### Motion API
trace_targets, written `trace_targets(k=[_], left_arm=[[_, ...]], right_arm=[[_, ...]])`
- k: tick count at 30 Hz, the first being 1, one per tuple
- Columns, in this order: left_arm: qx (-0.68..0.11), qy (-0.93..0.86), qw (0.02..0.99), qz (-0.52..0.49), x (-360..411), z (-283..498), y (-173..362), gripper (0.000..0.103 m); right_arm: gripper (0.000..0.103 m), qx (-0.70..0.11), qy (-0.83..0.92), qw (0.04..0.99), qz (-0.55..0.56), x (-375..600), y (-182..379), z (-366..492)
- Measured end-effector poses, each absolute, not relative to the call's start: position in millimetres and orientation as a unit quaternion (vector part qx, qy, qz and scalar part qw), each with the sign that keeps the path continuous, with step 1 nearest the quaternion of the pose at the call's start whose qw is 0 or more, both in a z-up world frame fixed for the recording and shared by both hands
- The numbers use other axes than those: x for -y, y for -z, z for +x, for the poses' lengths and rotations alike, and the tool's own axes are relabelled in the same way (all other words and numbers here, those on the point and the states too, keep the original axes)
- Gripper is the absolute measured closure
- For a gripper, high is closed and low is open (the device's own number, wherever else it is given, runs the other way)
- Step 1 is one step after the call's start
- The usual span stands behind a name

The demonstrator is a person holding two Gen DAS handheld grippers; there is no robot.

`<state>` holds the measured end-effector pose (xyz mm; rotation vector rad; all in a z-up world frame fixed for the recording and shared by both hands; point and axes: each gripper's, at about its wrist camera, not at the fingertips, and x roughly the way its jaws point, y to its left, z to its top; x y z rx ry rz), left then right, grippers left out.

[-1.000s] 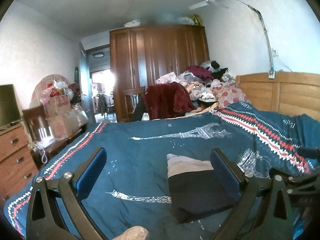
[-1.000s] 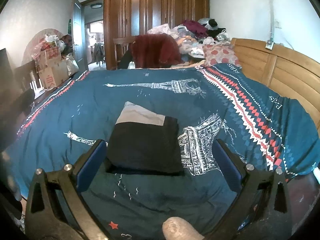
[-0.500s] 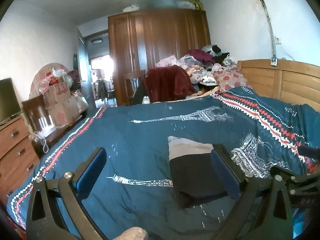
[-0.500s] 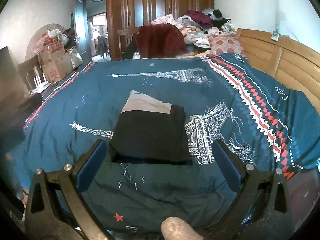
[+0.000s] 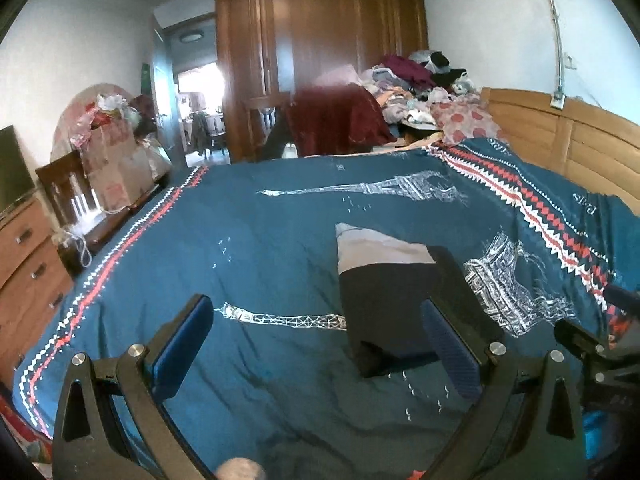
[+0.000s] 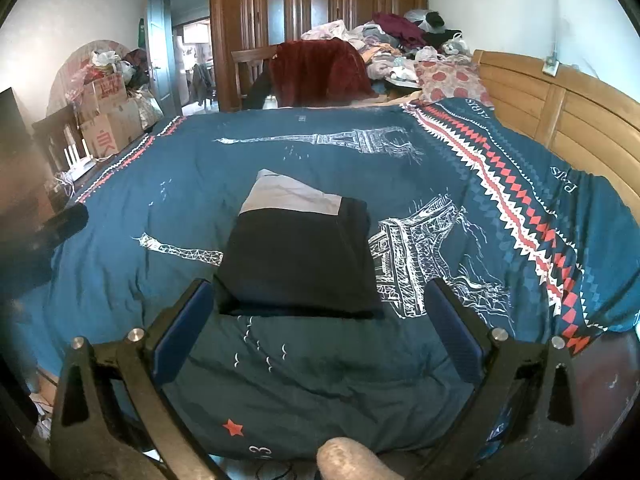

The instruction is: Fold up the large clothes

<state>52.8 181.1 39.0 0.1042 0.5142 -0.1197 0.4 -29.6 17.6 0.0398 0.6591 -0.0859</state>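
Both grippers, left gripper and right gripper, have pulled back, jaws wide and empty; folded black-and-grey garment lies finished on blue Eiffel-print bedspread

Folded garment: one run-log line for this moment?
folded garment: flat on bedspread | left tongs: open, empty | right tongs: open, empty | contact: none

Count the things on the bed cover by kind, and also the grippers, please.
Folded black and grey garment: 1
Red-spotted cushion: 1
Open grippers, left gripper and right gripper: 2
Total: 4
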Motion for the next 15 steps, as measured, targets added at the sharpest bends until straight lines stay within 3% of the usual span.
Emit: trace_targets(k=[15], left_arm=[[-0.266,0.051,0.961,0.056,-177.9,59.9,-26.0,0.0]], right_arm=[[0.0,-0.337,0.04,0.94,0.02,27.4,-9.3,5.3]])
